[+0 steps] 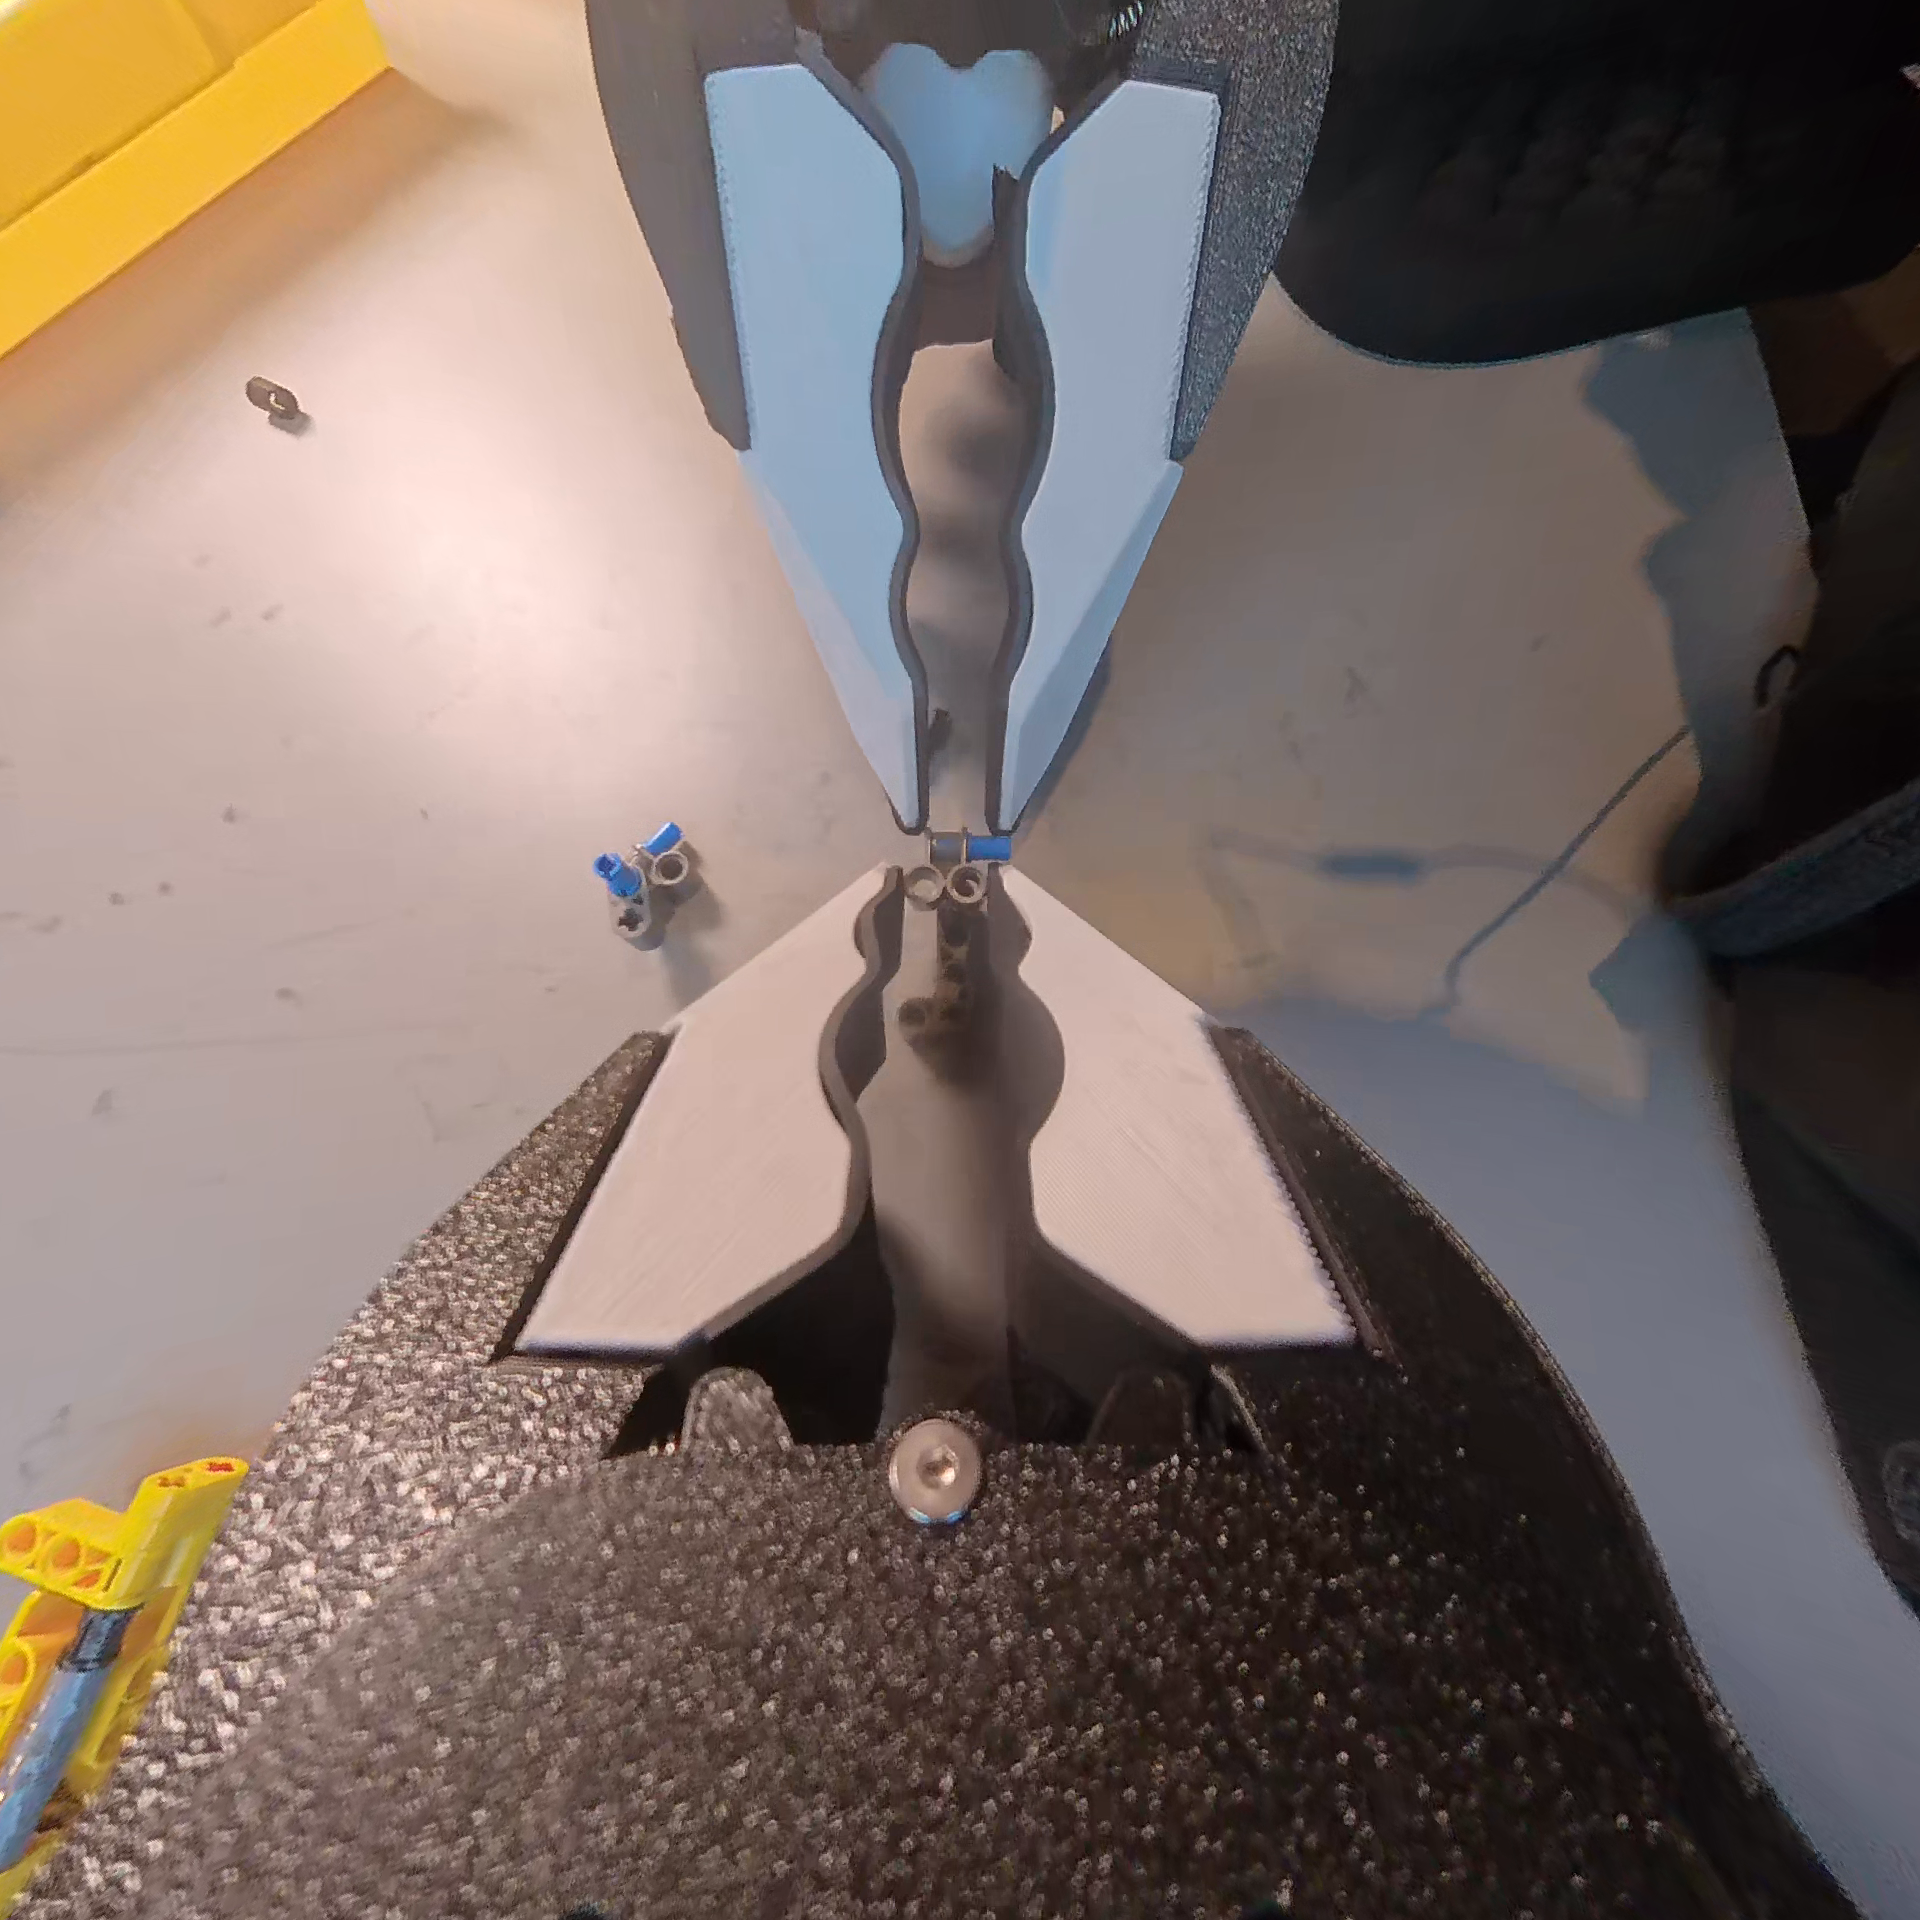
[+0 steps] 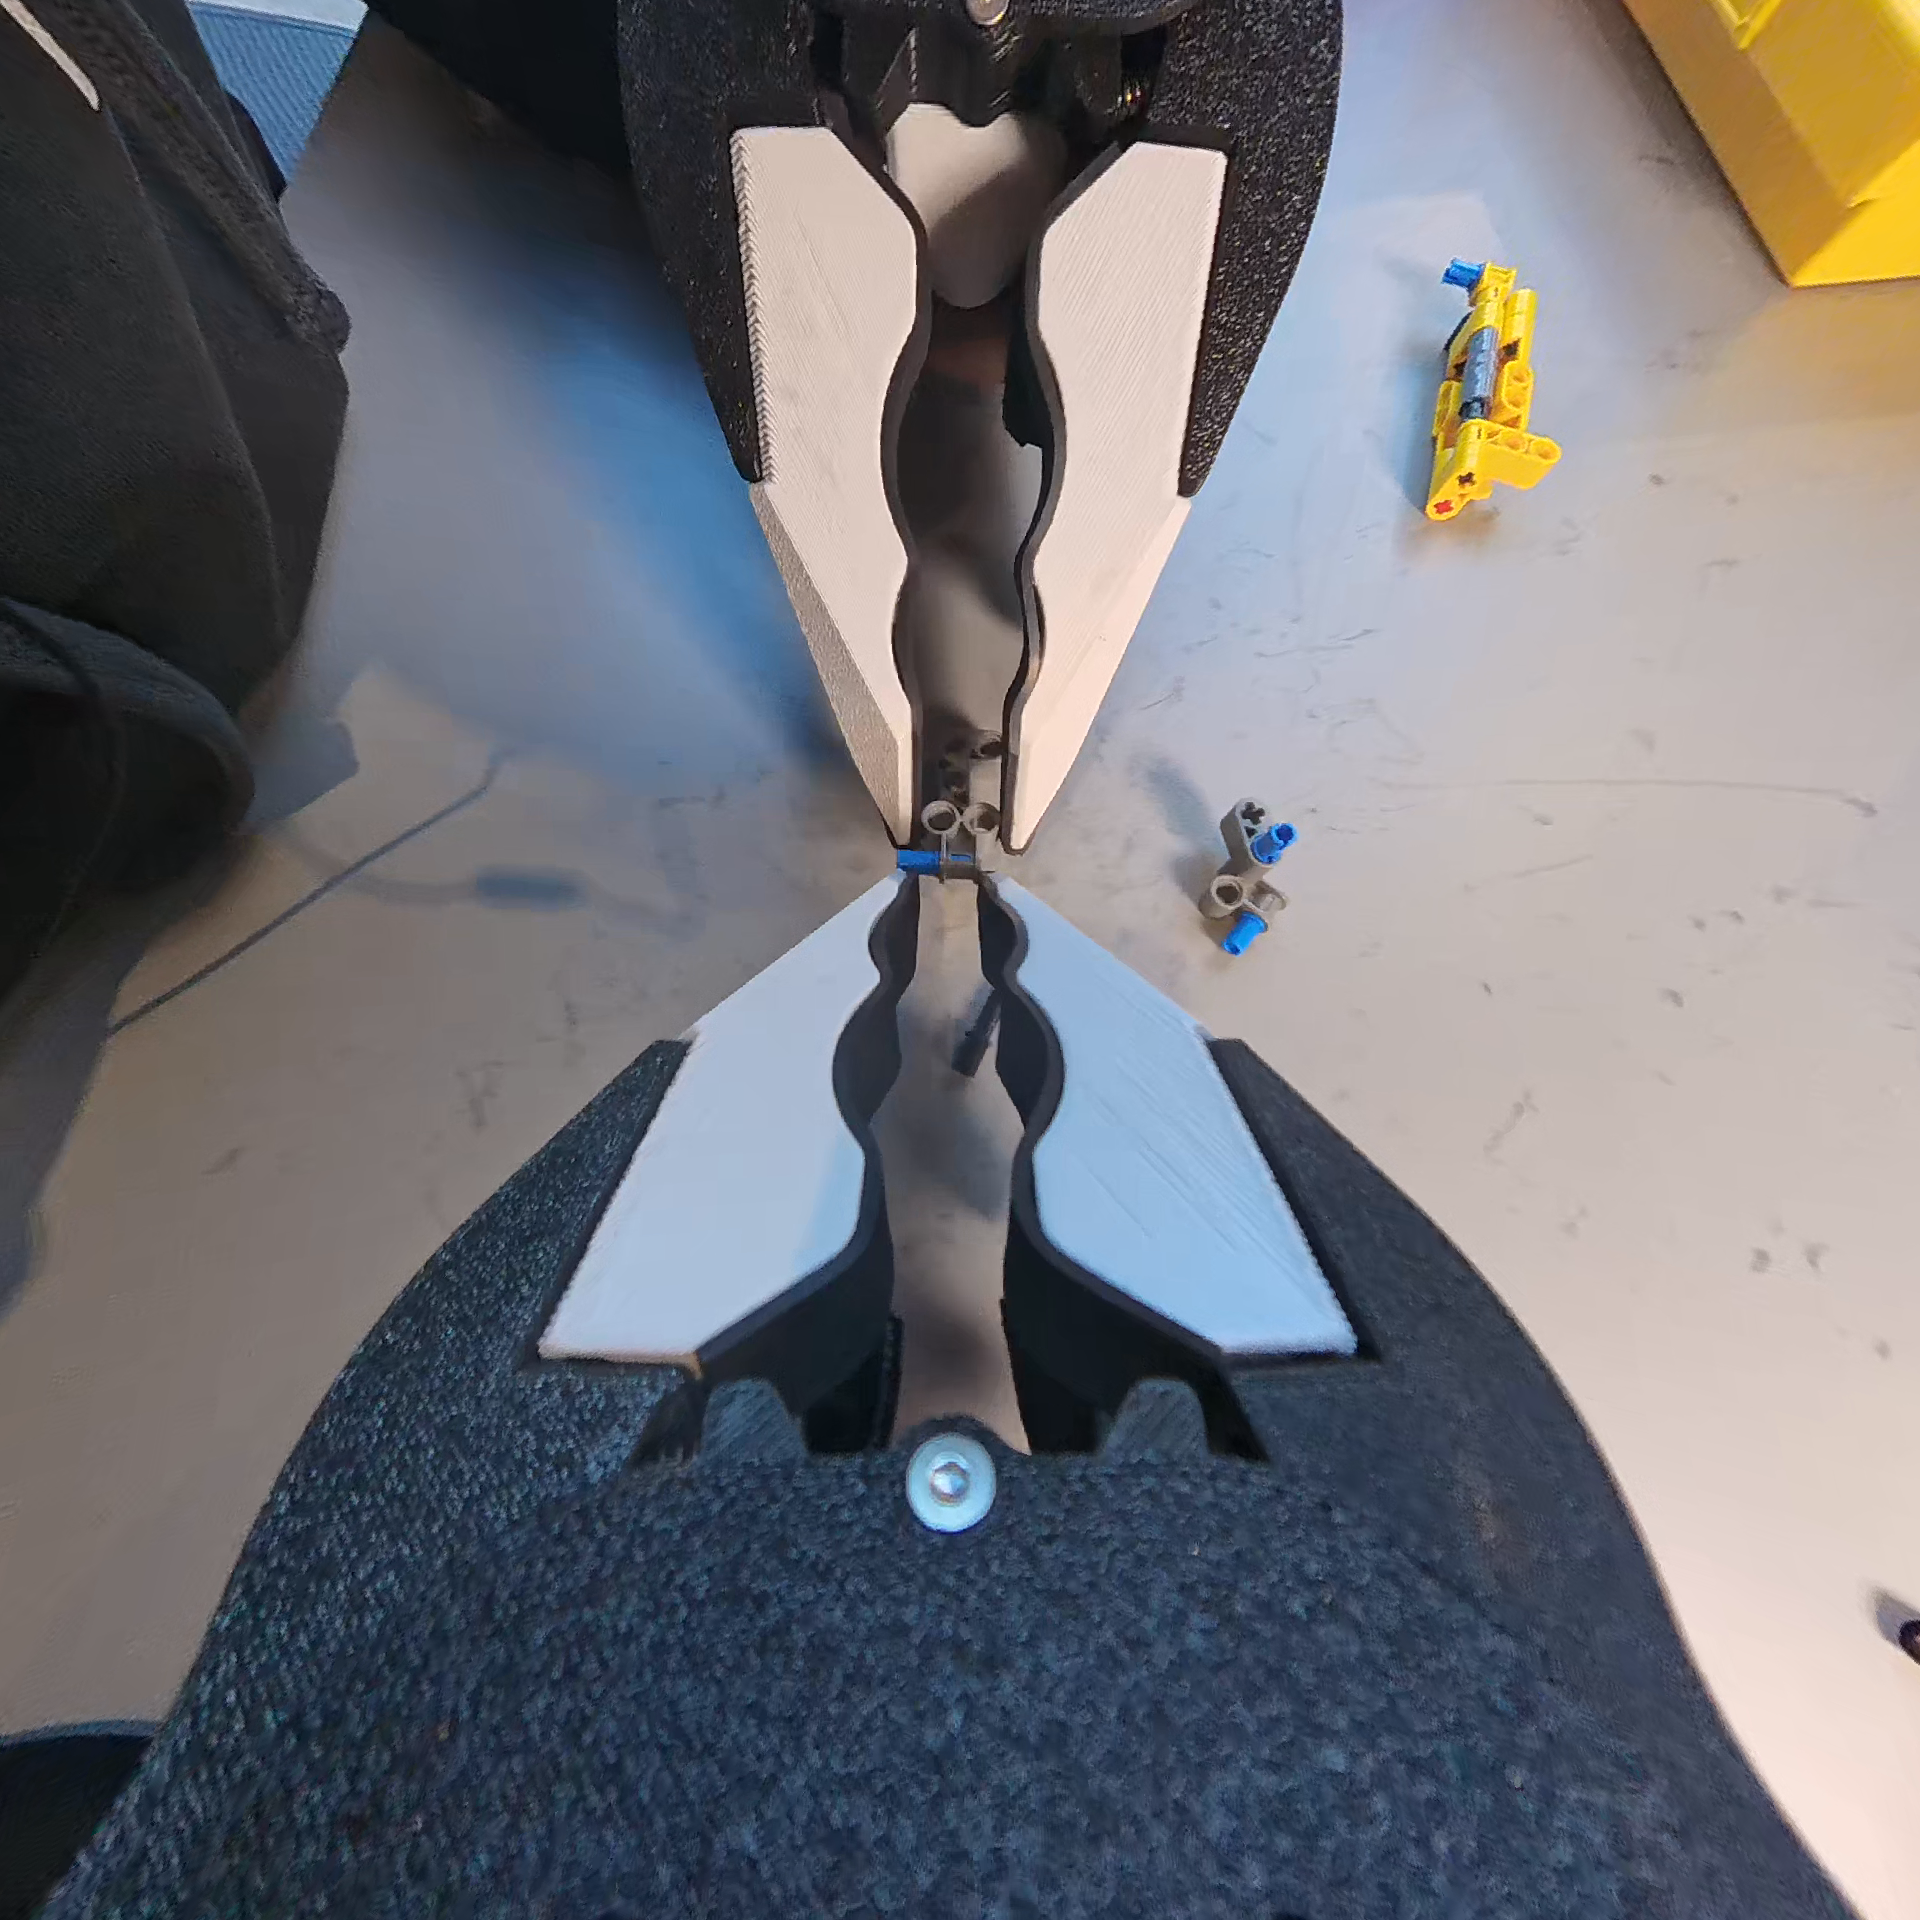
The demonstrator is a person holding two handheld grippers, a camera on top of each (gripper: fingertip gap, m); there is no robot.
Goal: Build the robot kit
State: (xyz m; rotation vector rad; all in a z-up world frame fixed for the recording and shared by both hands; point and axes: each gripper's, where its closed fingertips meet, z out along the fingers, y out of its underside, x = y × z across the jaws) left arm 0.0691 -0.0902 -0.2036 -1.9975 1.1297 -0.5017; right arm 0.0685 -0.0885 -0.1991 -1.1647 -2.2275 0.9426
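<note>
Tip to tip, a grey connector [image 1: 943, 885] is pinched by the left hand-held gripper [image 1: 943, 878], its blue pin [image 2: 940, 860] clamped by the right hand-held gripper [image 2: 940, 873].

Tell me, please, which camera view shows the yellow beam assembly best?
The right wrist view: the yellow beam assembly lies whole on the table, with its grey axle and blue pin visible, beside the yellow bin. The left wrist view shows only part of it, cut off at the bottom-left corner behind the left gripper.
</note>
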